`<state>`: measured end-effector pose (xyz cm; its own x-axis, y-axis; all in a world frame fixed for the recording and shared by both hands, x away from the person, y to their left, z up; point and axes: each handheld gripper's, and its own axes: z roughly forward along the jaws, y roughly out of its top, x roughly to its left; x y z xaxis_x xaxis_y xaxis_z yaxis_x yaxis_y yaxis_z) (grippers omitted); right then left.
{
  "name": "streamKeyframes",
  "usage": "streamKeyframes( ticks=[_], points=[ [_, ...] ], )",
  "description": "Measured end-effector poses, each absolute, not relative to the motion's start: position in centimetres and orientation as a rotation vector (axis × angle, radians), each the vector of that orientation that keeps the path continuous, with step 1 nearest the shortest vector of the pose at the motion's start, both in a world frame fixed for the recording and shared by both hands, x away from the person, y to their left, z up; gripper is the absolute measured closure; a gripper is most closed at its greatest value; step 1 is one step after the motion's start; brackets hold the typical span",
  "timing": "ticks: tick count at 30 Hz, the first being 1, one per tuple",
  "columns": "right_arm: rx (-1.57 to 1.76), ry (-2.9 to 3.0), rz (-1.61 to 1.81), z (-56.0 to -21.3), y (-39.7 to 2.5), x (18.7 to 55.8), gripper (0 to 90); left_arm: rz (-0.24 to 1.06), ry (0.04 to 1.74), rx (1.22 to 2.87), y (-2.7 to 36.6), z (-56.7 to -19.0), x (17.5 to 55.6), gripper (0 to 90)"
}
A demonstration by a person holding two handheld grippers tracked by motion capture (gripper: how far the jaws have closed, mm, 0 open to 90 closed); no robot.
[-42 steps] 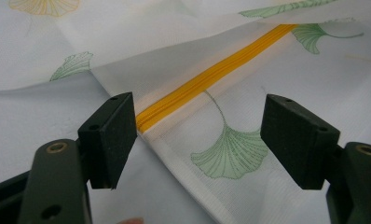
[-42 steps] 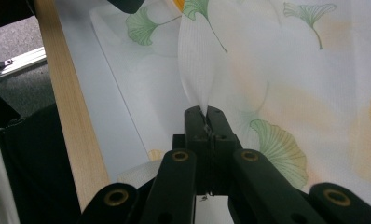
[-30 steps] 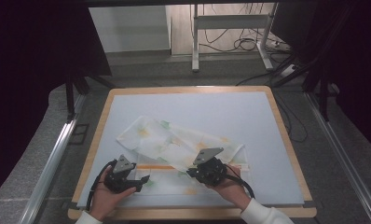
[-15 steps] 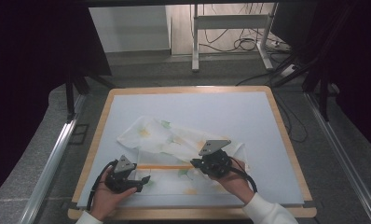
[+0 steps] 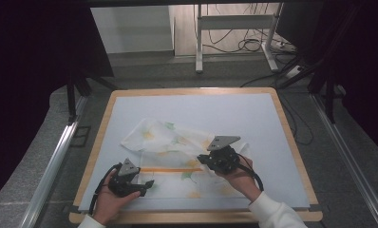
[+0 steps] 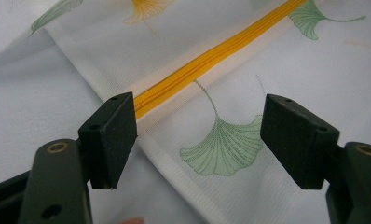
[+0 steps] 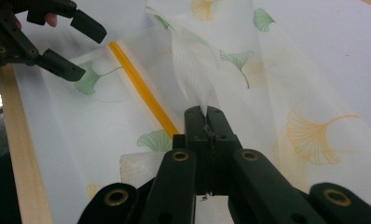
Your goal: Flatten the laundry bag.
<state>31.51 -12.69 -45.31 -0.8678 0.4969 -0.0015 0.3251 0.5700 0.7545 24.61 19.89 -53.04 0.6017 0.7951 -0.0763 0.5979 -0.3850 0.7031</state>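
On the wood-framed table [image 5: 291, 142], with its pale blue-grey top, lies the largest loose thing: a sheer white mesh bag [image 5: 177, 142] printed with green and yellow ginkgo leaves. It spreads from near the table's centre down toward the 6 o'clock edge, its far part rumpled, its near part flat. An orange zipper [image 5: 170, 169] runs across it, from about 8 o'clock to 4 o'clock of the bag's middle, between your two hands.

Your right gripper [image 5: 207, 160] sits at the zipper's right end, around 5 o'clock of the table's centre. In the right gripper view its jaws are pressed together on a raised fold of the mesh [image 7: 193, 79], which stands up from the jaw tips [image 7: 205, 122] toward 12 o'clock.

Your left gripper [image 5: 148, 184] rests at 7 o'clock of the table's centre, at the bag's left edge. Its jaws stand wide apart and grip nothing; in the left gripper view [image 6: 200, 135] they straddle a green ginkgo leaf [image 6: 223, 144], with the zipper's end [image 6: 183, 77] just beside the jaw at 9 o'clock.
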Motion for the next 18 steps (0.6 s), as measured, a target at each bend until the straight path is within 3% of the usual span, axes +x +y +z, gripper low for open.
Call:
streamKeyframes(
  ticks=[18],
  points=[
    [0.775, 2.511, 1.210, -44.7, -14.1, 33.5, 89.1, 0.349, 1.100, 2.118, 19.8, -53.2, 24.6, 27.0]
  ],
)
